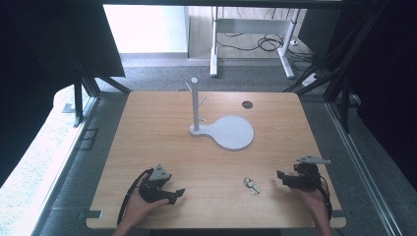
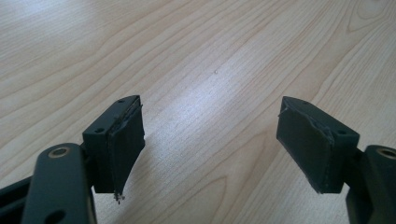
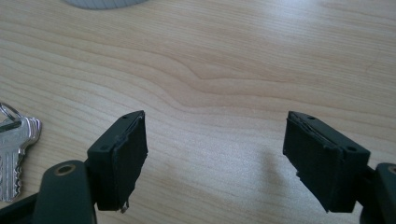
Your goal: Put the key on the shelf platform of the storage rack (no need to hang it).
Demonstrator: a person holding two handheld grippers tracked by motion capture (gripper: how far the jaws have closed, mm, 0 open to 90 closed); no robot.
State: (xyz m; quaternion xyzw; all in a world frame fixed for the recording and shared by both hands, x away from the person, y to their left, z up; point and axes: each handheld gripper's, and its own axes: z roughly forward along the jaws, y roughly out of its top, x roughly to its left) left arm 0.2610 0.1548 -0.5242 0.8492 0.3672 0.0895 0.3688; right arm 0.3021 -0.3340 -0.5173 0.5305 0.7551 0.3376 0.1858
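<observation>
A white stand [image 1: 195, 104] with short pegs rises from a round white base [image 1: 231, 132] at the middle of the wooden table [image 1: 147, 128]. A small bunch of silver keys [image 1: 251, 185] lies near the front edge; the keys [image 3: 14, 154] lie at the left edge of the right gripper view. My left gripper [image 1: 178, 194] rests at the front left, open, with bare wood between its jaws [image 2: 210, 144]. My right gripper [image 1: 279, 176] rests at the front right, a little right of the keys, open and holding nothing [image 3: 215, 158].
A round cable hole [image 1: 247, 104] lies in the table's far right part. The edge of the white base [image 3: 105, 3] shows at the top of the right gripper view. Beyond the table are a desk frame [image 1: 246, 29] and floor cables.
</observation>
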